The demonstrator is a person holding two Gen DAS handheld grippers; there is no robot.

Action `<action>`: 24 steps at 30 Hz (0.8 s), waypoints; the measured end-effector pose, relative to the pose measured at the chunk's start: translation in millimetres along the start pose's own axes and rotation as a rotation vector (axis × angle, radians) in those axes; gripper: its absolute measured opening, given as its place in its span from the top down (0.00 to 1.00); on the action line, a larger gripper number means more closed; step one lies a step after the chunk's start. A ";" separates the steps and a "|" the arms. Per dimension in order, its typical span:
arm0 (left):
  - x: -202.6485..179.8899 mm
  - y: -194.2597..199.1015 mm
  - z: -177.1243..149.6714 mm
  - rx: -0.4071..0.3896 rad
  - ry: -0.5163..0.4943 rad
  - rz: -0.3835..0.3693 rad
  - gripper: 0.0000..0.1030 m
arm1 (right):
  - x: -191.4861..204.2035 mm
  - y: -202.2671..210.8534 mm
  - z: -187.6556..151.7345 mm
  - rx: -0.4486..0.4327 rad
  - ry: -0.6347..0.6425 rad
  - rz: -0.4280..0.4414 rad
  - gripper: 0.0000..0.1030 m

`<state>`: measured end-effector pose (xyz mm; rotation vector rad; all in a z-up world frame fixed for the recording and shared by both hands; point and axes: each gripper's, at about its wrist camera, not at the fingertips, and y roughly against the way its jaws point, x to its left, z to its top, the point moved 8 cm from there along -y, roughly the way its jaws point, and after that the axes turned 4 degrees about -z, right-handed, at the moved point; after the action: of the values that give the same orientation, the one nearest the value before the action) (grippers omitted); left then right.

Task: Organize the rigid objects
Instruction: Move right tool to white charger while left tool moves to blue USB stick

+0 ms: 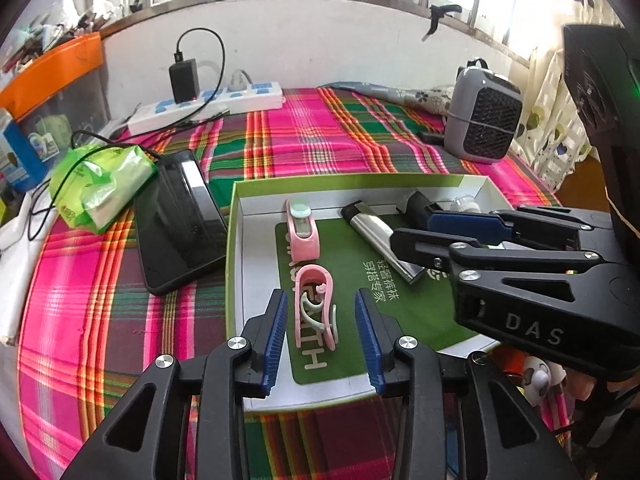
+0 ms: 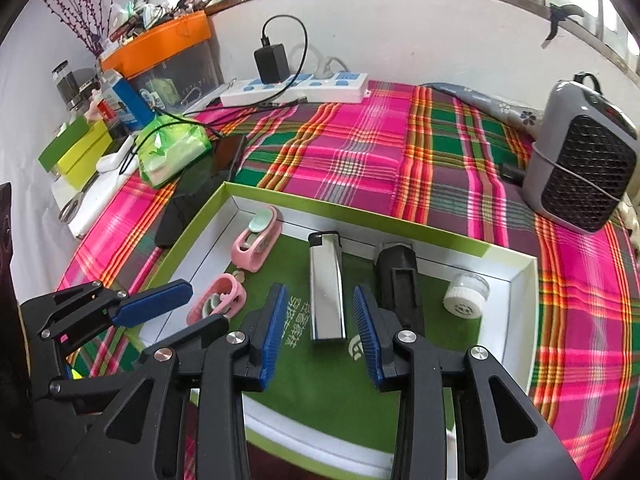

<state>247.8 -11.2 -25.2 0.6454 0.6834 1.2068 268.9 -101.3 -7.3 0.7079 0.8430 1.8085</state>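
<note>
Left wrist view: the left gripper (image 1: 321, 334) gapes wide round the nearer pink clip (image 1: 315, 306) by the box lid's (image 1: 236, 240) left edge; closing off-centre could flip it; farther right, the right gripper (image 2: 320, 330), equally wide, straddles the silver lighter (image 2: 326, 284), which may skid.

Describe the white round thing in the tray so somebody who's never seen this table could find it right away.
Find the shallow green-rimmed box lid lying on the pink plaid cloth. In its far right corner, beside the black clipper-like piece, lies a small jar on its side. It alone is white and round, with a ridged cap.
</note>
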 end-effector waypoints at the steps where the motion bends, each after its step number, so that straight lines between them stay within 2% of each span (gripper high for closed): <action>1: 0.4 3.0 -0.8 -0.005 0.006 -0.003 0.66 | -0.2 2.5 -0.6 -0.004 -0.002 0.000 0.65; 11: -1.9 27.1 -11.6 -0.040 0.027 -0.030 0.66 | -5.9 37.8 -15.6 -0.067 -0.024 -0.049 0.65; 24: -6.3 58.3 -38.8 -0.067 0.032 -0.050 0.66 | -15.6 71.7 -55.4 -0.108 -0.087 -0.109 0.64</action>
<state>181.4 -0.5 -4.9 0.5513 0.6795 1.1909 193.6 -148.6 16.1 0.6538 0.7073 1.7005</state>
